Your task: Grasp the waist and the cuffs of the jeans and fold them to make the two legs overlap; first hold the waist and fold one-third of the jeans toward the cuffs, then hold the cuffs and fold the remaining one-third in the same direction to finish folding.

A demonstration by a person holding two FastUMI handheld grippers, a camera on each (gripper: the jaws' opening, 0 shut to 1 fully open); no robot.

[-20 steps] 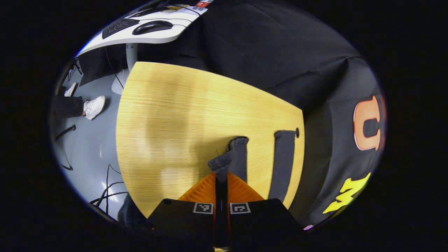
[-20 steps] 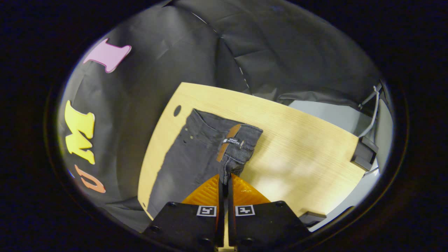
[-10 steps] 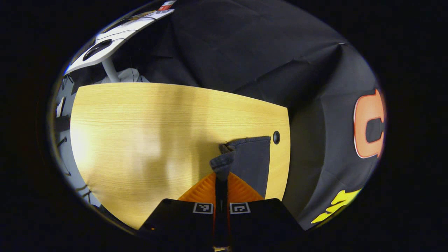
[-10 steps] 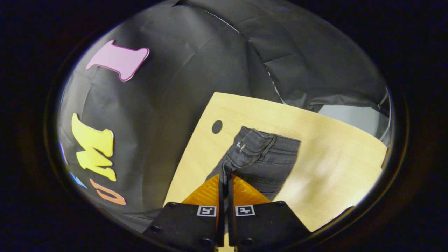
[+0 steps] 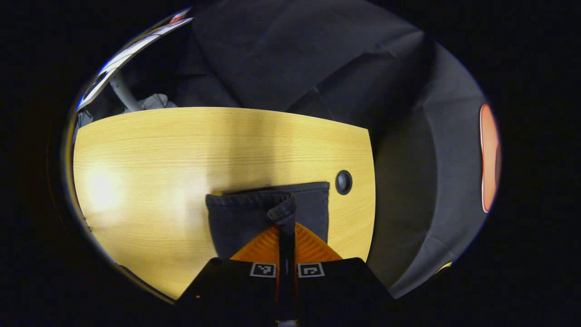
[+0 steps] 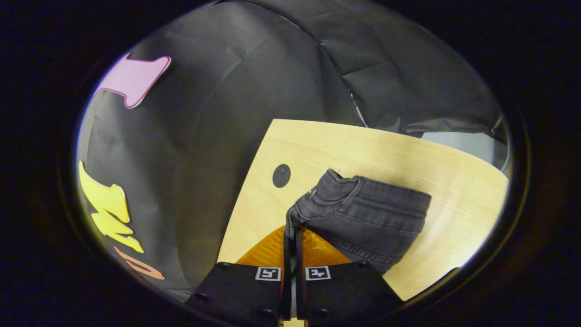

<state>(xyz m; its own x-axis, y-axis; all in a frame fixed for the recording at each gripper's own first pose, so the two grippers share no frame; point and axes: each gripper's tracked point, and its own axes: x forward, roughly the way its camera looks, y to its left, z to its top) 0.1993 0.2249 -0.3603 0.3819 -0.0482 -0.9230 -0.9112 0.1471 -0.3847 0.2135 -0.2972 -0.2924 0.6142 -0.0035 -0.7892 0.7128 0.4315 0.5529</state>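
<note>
Left gripper view: both tools [image 5: 286,227] [image 6: 293,232] clamp jeans [image 5: 254,213] edges near table [image 5: 159,150] corner.

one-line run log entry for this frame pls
phase: leg-overlap fold | left gripper: shut on jeans cuff | right gripper: shut on jeans waist | surface: table

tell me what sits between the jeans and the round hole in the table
Nothing: in the left gripper view a narrow strip of bare wooden table separates the jeans from the round hole; the right gripper view shows the same bare gap.
</note>
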